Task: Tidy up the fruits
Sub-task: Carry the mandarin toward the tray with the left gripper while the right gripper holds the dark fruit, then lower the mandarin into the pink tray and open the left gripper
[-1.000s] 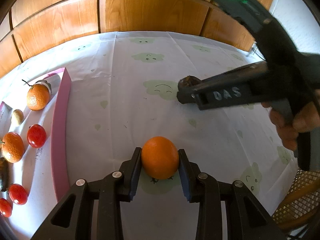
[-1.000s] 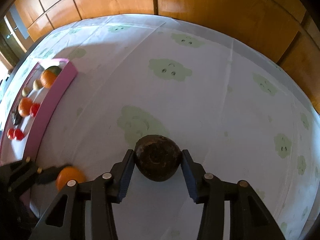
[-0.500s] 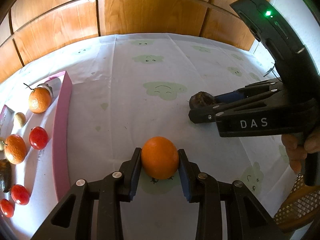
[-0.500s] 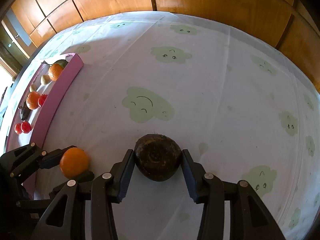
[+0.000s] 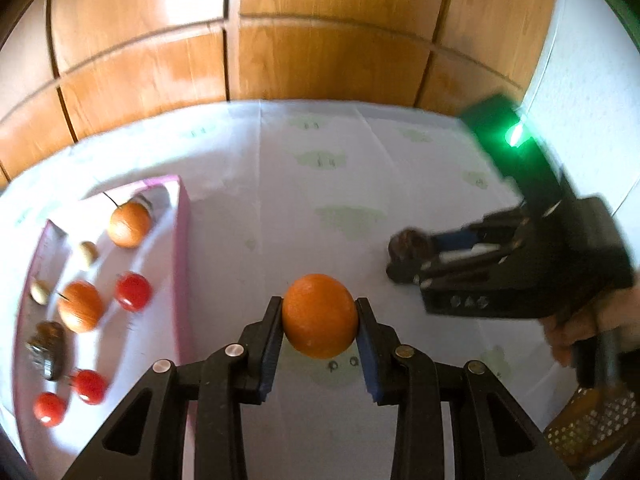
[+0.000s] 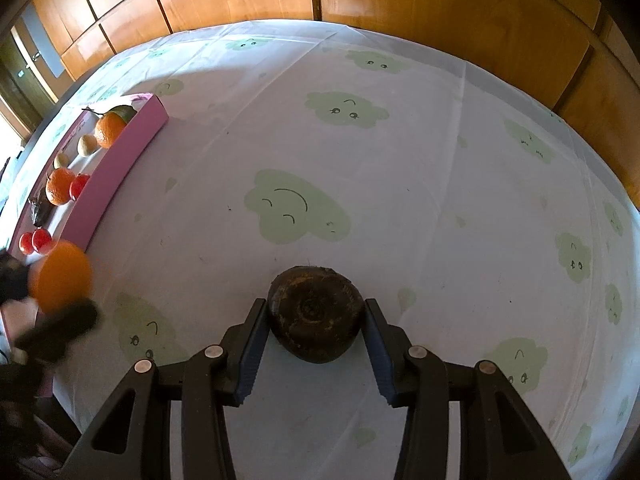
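My left gripper (image 5: pixel 319 322) is shut on an orange (image 5: pixel 319 316) and holds it above the white tablecloth. To its left lies the pink tray (image 5: pixel 182 264) with two oranges, red tomatoes, small pale fruits and a dark fruit inside. My right gripper (image 6: pixel 314 322) is shut on a dark brown round fruit (image 6: pixel 315 312) just over the cloth. The left wrist view shows that gripper (image 5: pixel 404 256) at the right, with the dark fruit (image 5: pixel 410 242) at its tip. The held orange (image 6: pixel 60 276) shows blurred at the left edge of the right wrist view, near the tray (image 6: pixel 120 168).
A white tablecloth (image 6: pixel 360 168) with green cloud faces covers the table, backed by wooden panels (image 5: pixel 320 40). A person's hand (image 5: pixel 580 328) grips the right tool. A woven chair seat (image 5: pixel 592 424) shows past the table's near right edge.
My left gripper has risen with the orange, so the table and tray look farther below. The right gripper has kept the dark fruit, and more of the table's far side has come into its view.
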A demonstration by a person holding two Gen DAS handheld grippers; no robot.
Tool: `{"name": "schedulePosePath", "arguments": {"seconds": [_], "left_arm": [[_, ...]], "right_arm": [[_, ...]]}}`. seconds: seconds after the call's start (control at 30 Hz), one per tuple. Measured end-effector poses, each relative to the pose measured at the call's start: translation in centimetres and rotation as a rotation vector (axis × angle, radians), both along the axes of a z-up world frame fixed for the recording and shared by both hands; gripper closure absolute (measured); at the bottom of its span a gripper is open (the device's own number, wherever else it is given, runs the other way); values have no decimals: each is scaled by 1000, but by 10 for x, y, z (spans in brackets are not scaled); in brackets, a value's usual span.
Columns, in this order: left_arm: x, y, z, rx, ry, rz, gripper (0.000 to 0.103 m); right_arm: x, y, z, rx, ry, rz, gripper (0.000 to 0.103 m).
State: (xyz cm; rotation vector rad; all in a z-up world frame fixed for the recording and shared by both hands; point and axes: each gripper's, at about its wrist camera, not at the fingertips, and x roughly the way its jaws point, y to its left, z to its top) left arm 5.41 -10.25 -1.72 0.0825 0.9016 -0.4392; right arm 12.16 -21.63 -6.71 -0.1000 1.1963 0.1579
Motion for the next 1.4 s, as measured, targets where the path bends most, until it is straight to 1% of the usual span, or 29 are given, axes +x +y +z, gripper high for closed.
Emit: {"name": "schedulePosePath", "arguments": {"seconds": [0.1,0.2,0.33,0.73,1.0,1.27,1.4], "left_arm": [[-3,9,18,-9,-43,17,68],[-6,17,29,-13,-69,30,68],[-9,32,38,-13,-81,55,68],[-21,83,41,15,-86,150,68],[-28,110,33,27,-52,203,68],[-34,121,25,28,-29,227,68],[-40,126,25,25,-19,216,68]], "right_arm": [[-1,1,0,-6,-4,3,56],[-2,2,-1,-16,-9,10,56],[-4,4,-1,-29,-18,18,56],[-5,4,-1,-43,-29,28,56],[-6,5,-1,-49,-31,29,56],[-7,7,0,-59,-34,34,56],[-7,9,0,-67,-36,39,56]]}}
